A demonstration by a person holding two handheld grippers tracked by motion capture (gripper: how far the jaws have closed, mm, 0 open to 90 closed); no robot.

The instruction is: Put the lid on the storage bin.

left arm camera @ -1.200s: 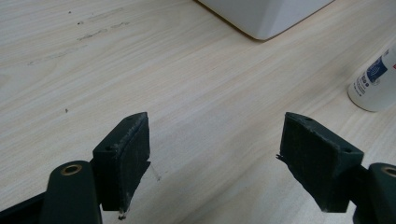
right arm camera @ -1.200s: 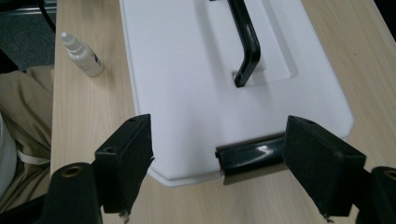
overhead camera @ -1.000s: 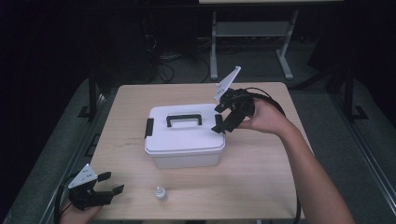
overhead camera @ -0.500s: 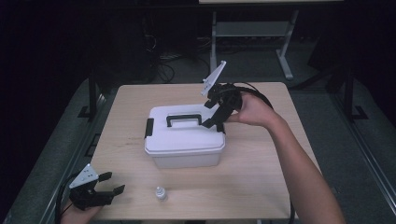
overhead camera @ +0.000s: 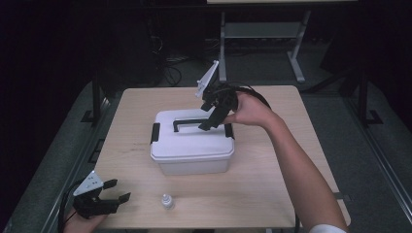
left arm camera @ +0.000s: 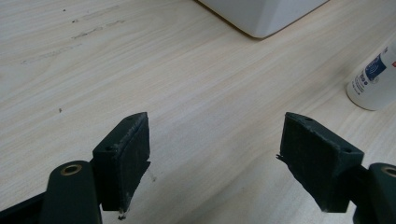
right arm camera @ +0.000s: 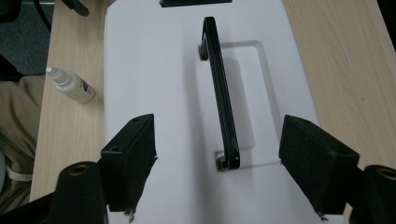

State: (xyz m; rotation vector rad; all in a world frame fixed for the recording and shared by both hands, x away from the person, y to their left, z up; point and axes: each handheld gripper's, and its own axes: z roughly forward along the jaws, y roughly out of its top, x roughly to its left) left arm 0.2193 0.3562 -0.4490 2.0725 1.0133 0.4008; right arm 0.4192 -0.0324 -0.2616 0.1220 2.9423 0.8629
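At the near edge, the left claw (overhead camera: 109, 191) rests on the table (overhead camera: 272, 194) with its jaws wide and nothing between them; a small white bottle (overhead camera: 166, 201) stands just beside it at its 3 o'clock. Farther off, the white box (overhead camera: 189, 145) sits mid-table, lid still on, black side latches apparently closed, handle (overhead camera: 189, 124) upright and ungrasped (so the work looks barely begun). The right claw (overhead camera: 210, 119) hovers over the lid; its jaws have just been closing slightly yet stand wide, the handle (right arm camera: 222, 107) running toward 12 o'clock between them, untouched.

Overhead view; two close jaw-level views
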